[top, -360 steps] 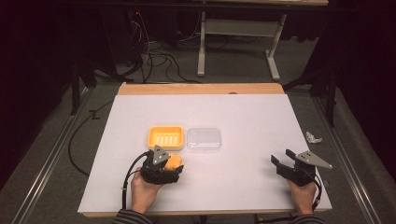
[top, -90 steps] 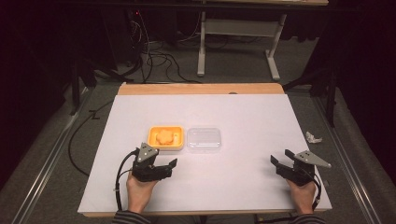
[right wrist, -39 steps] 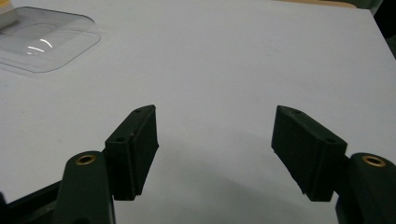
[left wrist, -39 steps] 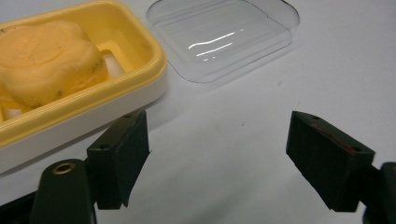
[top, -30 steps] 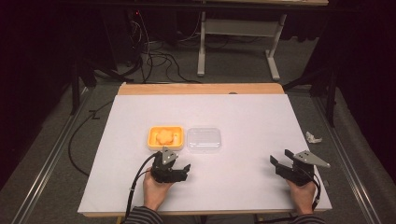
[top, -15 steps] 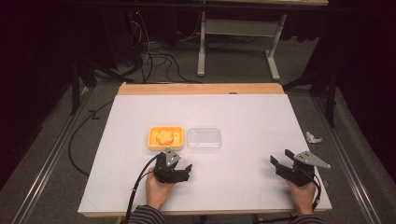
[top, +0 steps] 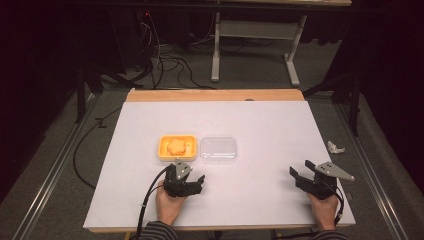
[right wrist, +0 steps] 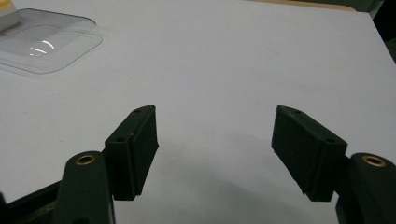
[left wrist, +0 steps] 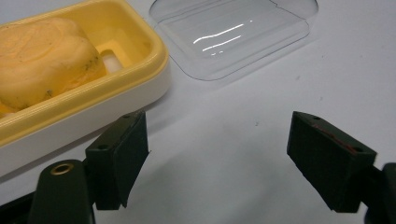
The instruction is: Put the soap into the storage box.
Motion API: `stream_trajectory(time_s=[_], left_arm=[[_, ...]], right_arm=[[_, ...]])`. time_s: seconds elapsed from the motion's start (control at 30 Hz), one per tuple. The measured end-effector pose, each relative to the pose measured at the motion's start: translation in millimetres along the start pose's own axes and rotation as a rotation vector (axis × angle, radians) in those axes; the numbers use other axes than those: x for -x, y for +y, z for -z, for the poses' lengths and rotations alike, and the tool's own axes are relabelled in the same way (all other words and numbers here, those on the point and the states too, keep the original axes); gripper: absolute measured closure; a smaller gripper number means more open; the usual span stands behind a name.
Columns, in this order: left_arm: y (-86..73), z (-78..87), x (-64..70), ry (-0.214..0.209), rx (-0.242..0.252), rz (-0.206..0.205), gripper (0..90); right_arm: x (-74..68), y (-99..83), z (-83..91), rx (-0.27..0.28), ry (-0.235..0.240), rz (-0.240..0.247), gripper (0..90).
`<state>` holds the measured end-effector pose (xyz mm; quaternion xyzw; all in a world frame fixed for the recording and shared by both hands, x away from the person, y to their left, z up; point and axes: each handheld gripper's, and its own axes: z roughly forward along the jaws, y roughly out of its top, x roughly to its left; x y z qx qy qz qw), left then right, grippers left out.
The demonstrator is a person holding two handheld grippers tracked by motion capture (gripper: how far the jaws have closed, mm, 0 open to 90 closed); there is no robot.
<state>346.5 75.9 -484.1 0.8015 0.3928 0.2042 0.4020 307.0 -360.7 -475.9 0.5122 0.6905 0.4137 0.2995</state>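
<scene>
White table (top: 260,120), yellow soap dish (top: 176,147) beside clear lid (top: 218,148), crumpled scrap (top: 335,147) on floor

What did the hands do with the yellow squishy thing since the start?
The left gripper let go of the yellow sponge, which now lies in the yellow tray; the gripper, open, pulled back toward the person and shifted right. The clear lid, right gripper and crumpled paper stayed put.

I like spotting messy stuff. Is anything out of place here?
One thing: a crumpled white scrap lies off the table's right edge. The lid lies beside the yellow box, leaving the sponge uncovered.
</scene>
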Motion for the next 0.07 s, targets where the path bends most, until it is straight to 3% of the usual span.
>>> stream_trajectory(time_s=[0.07], left_arm=[[0.0, 0.0, 0.1, -0.001, 0.0, 0.0, 21.3]], right_arm=[[-0.1, 0.0, 0.0, 0.0, 0.001, 0.001, 31.9]])
